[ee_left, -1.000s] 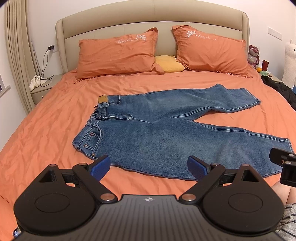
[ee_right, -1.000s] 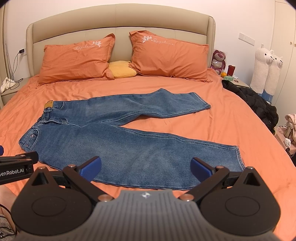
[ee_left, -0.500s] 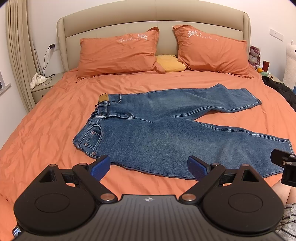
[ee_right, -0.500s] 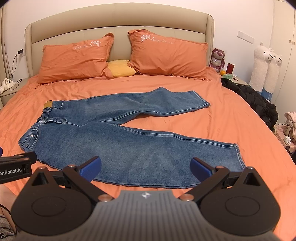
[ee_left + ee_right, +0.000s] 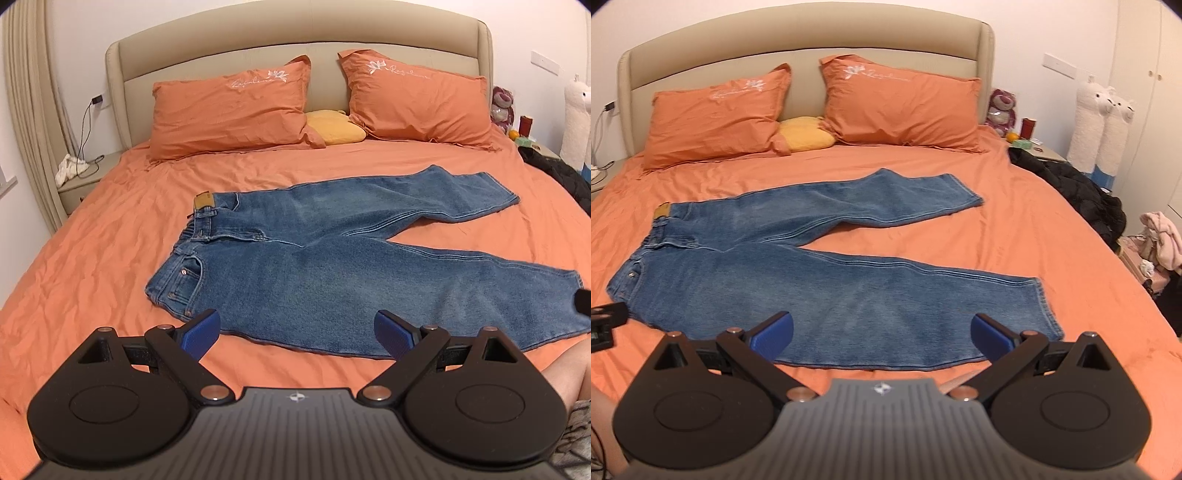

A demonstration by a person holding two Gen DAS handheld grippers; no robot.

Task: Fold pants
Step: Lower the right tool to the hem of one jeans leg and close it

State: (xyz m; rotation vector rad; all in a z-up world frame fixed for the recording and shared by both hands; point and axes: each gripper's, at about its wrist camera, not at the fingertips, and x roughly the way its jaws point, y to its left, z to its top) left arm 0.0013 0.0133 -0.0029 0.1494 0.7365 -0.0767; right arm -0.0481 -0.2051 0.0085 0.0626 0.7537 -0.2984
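We saw the blue denim pants (image 5: 332, 266) lying flat and unfolded on the orange bed sheet (image 5: 92, 240), with the waistband to the left and the two legs spread apart to the right. Our left tongs (image 5: 297, 334) were wide open and held nothing, above the near edge of the pants. Our right tongs (image 5: 882, 332) were also wide open and empty

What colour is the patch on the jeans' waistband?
Tan patch, clearest in the left wrist view.
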